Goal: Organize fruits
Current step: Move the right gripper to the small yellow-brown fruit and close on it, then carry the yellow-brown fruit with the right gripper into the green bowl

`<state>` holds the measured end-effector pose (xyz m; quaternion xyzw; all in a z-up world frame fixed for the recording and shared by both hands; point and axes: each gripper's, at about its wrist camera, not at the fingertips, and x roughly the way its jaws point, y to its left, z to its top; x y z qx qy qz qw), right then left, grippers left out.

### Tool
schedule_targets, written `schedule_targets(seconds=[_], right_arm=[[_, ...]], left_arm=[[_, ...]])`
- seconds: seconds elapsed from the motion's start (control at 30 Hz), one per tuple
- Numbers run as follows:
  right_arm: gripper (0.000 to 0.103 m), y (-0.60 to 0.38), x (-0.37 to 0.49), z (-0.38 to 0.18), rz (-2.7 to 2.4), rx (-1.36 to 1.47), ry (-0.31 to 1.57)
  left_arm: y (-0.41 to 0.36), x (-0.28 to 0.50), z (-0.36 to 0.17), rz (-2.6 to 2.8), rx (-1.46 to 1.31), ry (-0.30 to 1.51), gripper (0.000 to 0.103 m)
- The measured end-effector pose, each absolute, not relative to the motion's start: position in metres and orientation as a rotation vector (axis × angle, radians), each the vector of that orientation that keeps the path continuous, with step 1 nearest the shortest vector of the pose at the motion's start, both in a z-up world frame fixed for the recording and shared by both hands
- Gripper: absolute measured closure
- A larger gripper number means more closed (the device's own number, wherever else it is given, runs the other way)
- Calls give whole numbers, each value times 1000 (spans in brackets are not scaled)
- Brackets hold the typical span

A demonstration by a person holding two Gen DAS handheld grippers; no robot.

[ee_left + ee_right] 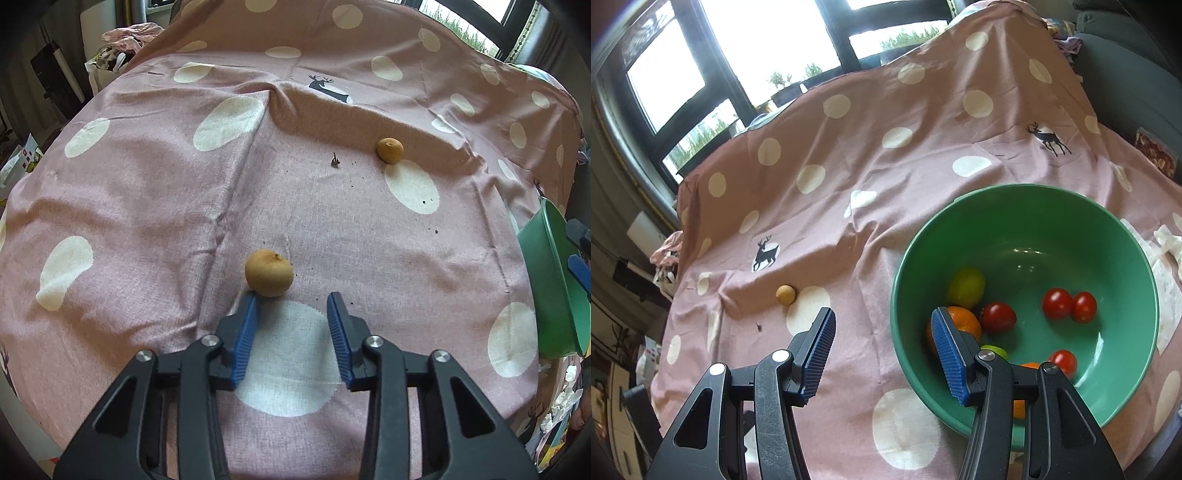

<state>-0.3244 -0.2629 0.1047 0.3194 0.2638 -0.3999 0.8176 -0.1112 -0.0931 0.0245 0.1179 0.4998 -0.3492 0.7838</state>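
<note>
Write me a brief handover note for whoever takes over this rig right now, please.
Left gripper: open, empty; near brown fruit lies just ahead of one fingertip.
Right gripper: open, empty, over the green bowl rim.
Done: tomatoes, an orange and other fruit in the bowl.
Left: near brown fruit and far brown fruit, both on the spotted cloth.

I see a pink cloth (147,206) with white dots and small deer prints spread over the whole surface, creased down the middle. A tiny dark stem (334,160) and some dark crumbs (428,202) lie on it. Behind the cloth's far edge I make out windows (665,74) with black frames and greenery outside. A heap of clothes (127,35) sits off the cloth's far left corner. White paper (1167,280) lies at the right edge.
</note>
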Motion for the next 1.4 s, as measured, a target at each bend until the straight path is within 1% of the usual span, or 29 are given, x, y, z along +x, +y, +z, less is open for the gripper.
schedule_targets(seconds=[0.03,0.07,0.17,0.33,0.47,0.63,0.77,0.83,0.9,1.03,1.1,1.17,1.2,1.23,1.4], right_arm=[[48,-262,-324,104,-852,679,563],[48,-262,-323,104,-851,677,563],[48,-262,-322,103,-840,677,566],[48,-261,-316,103,-815,685,567],[48,-258,-297,106,-729,682,583],[48,-263,-249,107,-591,676,623],[48,-276,-194,91,-520,694,718],[48,-282,-173,81,-534,698,751],[48,-286,-156,71,-523,691,771],[49,-292,-137,45,-572,660,841],[59,-294,-132,38,-586,643,859],[63,-292,-130,38,-590,616,836],[71,-291,-129,37,-583,609,831],[73,-290,-128,36,-575,608,835],[73,-287,-131,39,-574,599,820]], left_arm=[[-92,-110,24,-753,247,1081,82],[-91,-108,24,-747,243,1078,86],[-87,-104,25,-744,208,1089,88],[-81,-97,29,-766,134,1115,89],[-77,-92,32,-764,105,1123,91],[-78,-85,39,-807,34,1132,87],[-87,-79,38,-786,29,1137,82],[-94,-77,33,-813,47,1150,82],[-98,-77,28,-795,79,1146,77],[-98,-77,29,-801,81,1122,80],[-99,-77,29,-801,88,1108,80],[-100,-78,30,-799,93,1103,80],[-99,-78,30,-800,95,1101,81],[-99,-78,30,-799,95,1101,81],[-92,-84,39,-809,88,1060,82]])
